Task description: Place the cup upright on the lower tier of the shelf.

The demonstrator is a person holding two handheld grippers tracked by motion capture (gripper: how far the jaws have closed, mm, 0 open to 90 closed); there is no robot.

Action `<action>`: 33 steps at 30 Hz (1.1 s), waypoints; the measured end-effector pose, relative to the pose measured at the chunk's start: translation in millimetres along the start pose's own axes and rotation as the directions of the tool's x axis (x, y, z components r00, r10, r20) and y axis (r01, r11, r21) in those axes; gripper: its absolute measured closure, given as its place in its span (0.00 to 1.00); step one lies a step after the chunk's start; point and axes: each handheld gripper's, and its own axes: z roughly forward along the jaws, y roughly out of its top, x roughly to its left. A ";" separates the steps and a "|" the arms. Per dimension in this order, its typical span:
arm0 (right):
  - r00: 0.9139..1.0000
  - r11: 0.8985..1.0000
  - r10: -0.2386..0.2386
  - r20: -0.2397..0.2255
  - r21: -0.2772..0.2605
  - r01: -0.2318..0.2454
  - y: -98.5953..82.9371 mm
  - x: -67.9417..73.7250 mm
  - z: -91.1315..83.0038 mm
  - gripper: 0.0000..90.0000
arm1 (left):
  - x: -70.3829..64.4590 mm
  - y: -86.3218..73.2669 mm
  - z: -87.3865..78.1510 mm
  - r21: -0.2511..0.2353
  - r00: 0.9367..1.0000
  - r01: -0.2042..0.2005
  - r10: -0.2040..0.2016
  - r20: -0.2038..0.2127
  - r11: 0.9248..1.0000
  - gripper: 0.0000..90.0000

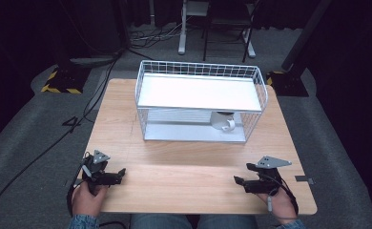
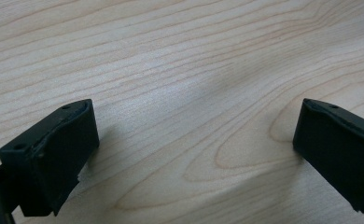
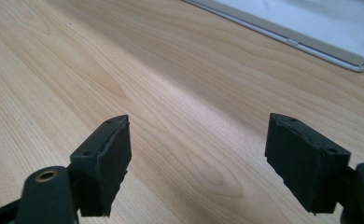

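A white wire rack with two shelves stands at the back middle of the wooden table. A white mug lies on its lower shelf, right of centre. My left gripper rests near the table's front left edge, held by a hand, jaws pointing right. My right gripper rests near the front right edge, jaws pointing left. In the left gripper view the left gripper stands open over bare wood. In the right gripper view the right gripper stands open too, with the rack's base at the upper right.
A small grey tag lies at the table's right edge. Beyond the table are black stands with yellow-striped bases, cables on the grey floor and white furniture legs.
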 end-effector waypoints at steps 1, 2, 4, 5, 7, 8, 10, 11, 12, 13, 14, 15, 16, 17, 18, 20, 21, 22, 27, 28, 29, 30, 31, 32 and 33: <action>1.000 1.000 0.000 0.000 0.000 0.000 0.0 0.0 0.0 0.25 | 0.0 0.0 0.0 0.000 1.000 0.000 0.000 0.000 1.000 0.01; 1.000 1.000 0.002 0.002 0.010 -0.002 -2.8 0.6 4.2 0.25 | -0.1 0.0 0.0 0.000 1.000 0.001 -0.001 0.001 1.000 0.01; 1.000 1.000 -0.001 0.005 0.017 0.001 -5.0 1.0 7.2 0.25 | 0.0 0.0 0.0 0.000 1.000 0.000 0.000 0.000 1.000 0.01; 1.000 1.000 -0.003 0.007 0.019 0.002 -6.1 1.1 8.8 0.25 | 0.0 0.0 0.0 0.000 1.000 0.000 0.000 0.000 1.000 0.01; 1.000 1.000 -0.002 0.007 0.025 0.002 -8.3 1.3 11.7 0.24 | -0.1 0.0 0.0 0.000 1.000 0.001 -0.001 0.001 1.000 0.01; 1.000 1.000 -0.003 0.009 0.028 0.003 -9.3 1.6 13.0 0.24 | 0.0 0.0 0.0 0.000 1.000 0.001 -0.001 0.000 1.000 0.01; 1.000 0.999 -0.009 0.014 0.034 0.008 -11.5 1.5 15.7 0.24 | 0.0 0.0 0.0 0.000 1.000 0.000 0.000 0.000 1.000 0.01; 1.000 0.999 -0.008 0.017 0.038 0.007 -12.6 1.6 17.1 0.24 | 0.0 0.0 0.0 0.000 1.000 0.000 0.000 0.000 1.000 0.01; 1.000 0.999 -0.007 0.021 0.044 0.006 -13.6 1.8 18.5 0.24 | 0.0 0.0 0.0 0.000 1.000 0.000 0.000 0.000 1.000 0.01; 1.000 0.999 -0.011 0.023 0.050 0.010 -14.7 1.8 20.1 0.23 | 0.0 0.0 0.0 0.000 1.000 0.000 0.000 0.000 1.000 0.00; 1.000 0.998 -0.013 0.027 0.057 0.012 -15.8 2.2 21.8 0.23 | 0.0 0.0 0.0 0.000 1.000 0.001 -0.001 0.000 1.000 0.01; 0.999 0.998 -0.018 0.031 0.061 0.016 -16.9 2.7 23.6 0.22 | 0.0 0.0 0.0 0.000 1.000 0.000 0.000 0.000 1.000 0.01; 0.999 0.998 -0.018 0.031 0.061 0.016 -16.9 2.7 23.6 0.22 | 0.0 0.0 0.0 0.000 1.000 0.000 0.000 0.000 1.000 0.01; 0.998 0.998 -0.039 0.048 0.055 0.037 -18.1 4.3 24.7 0.21 | 0.0 0.0 0.0 0.000 1.000 0.001 -0.001 0.000 1.000 0.01; 0.998 0.998 -0.039 0.048 0.055 0.037 -18.1 4.3 24.7 0.21 | 0.0 0.0 0.0 0.000 1.000 0.001 -0.001 0.000 1.000 0.01; 0.997 0.997 -0.057 0.059 0.050 0.054 -18.7 5.3 26.7 0.19 | 0.0 0.0 0.0 0.000 1.000 0.000 0.000 0.000 1.000 0.01; 0.997 0.997 -0.057 0.059 0.050 0.054 -18.7 5.3 26.7 0.19 | 0.0 0.0 0.0 0.000 1.000 0.000 0.000 0.000 1.000 0.01; 0.996 0.998 -0.063 0.071 0.034 0.061 -19.9 7.1 29.5 0.15 | 0.0 0.0 0.0 0.000 1.000 0.000 0.000 0.000 1.000 0.00; 0.996 0.997 -0.067 0.067 0.031 0.065 -19.8 7.3 30.8 0.14 | 0.0 0.0 0.0 0.000 1.000 0.000 0.000 0.000 1.000 0.01; 0.995 0.997 -0.070 0.065 0.033 0.068 -19.6 6.8 31.0 0.13 | -0.1 0.0 0.0 0.000 1.000 0.001 -0.001 0.000 1.000 0.00; 0.995 0.997 -0.070 0.065 0.033 0.068 -19.6 6.8 31.0 0.13 | -0.1 0.0 0.0 0.000 1.000 0.001 -0.001 0.000 1.000 0.01; 0.995 0.997 -0.072 0.062 0.035 0.070 -19.1 5.7 31.8 0.12 | -0.1 -0.1 0.0 0.000 1.000 0.000 0.000 0.000 1.000 0.01; 0.995 0.997 -0.071 0.062 0.037 0.069 -19.0 5.6 31.9 0.11 | -0.1 -0.1 0.0 0.000 1.000 0.000 0.000 0.000 1.000 0.01; 0.996 0.997 -0.069 0.064 0.038 0.067 -18.9 5.6 32.0 0.10 | -0.1 -0.1 0.0 0.000 1.000 0.001 -0.001 0.000 1.000 0.00; 0.996 0.997 -0.064 0.067 0.040 0.062 -18.8 5.5 32.4 0.09 | -0.1 -0.1 0.0 0.000 1.000 0.001 -0.001 0.000 1.000 0.01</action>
